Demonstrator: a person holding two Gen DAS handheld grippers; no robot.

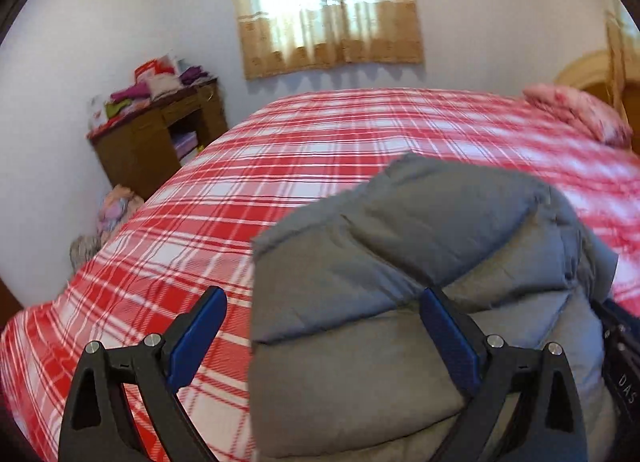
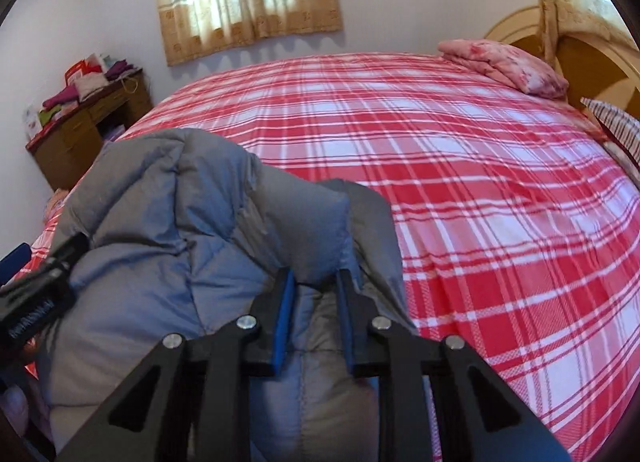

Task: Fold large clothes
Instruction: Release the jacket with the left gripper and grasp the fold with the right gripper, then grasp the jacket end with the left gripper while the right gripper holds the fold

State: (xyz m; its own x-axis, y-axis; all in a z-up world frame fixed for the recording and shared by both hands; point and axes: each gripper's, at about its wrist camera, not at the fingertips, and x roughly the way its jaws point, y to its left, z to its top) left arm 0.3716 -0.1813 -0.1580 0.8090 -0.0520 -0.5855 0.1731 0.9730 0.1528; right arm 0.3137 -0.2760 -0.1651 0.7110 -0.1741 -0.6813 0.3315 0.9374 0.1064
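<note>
The right tongs (image 2: 314, 282) are being held nearly closed, with a fold of the grey padded jacket (image 2: 180, 229) being pinched between the blue pads (image 2: 283, 322). The left tongs (image 1: 322, 302) are being held wide open above the near edge of the jacket (image 1: 400, 262); one pad (image 1: 448, 338) is lying against the grey fabric, the other pad (image 1: 198, 342) is over the bedspread, and nothing is being gripped. In the right wrist view, the left tongs (image 2: 36, 282) are being seen at the left border, beside the jacket.

The jacket is lying bunched at the near edge of the bed (image 2: 480, 181), on the red-and-white plaid bedspread (image 1: 280, 165), with one padded panel being raised above the rest.

Farther off, a pink folded cloth (image 2: 508, 65) is resting near the wooden headboard (image 2: 580, 57). A striped pillow (image 2: 616, 121) is lying just beside it. A brown tabletop (image 1: 160, 129) in the far corner is being loaded with piled cloths (image 1: 160, 81). A curtained window (image 1: 328, 5) is set in the far wall.
</note>
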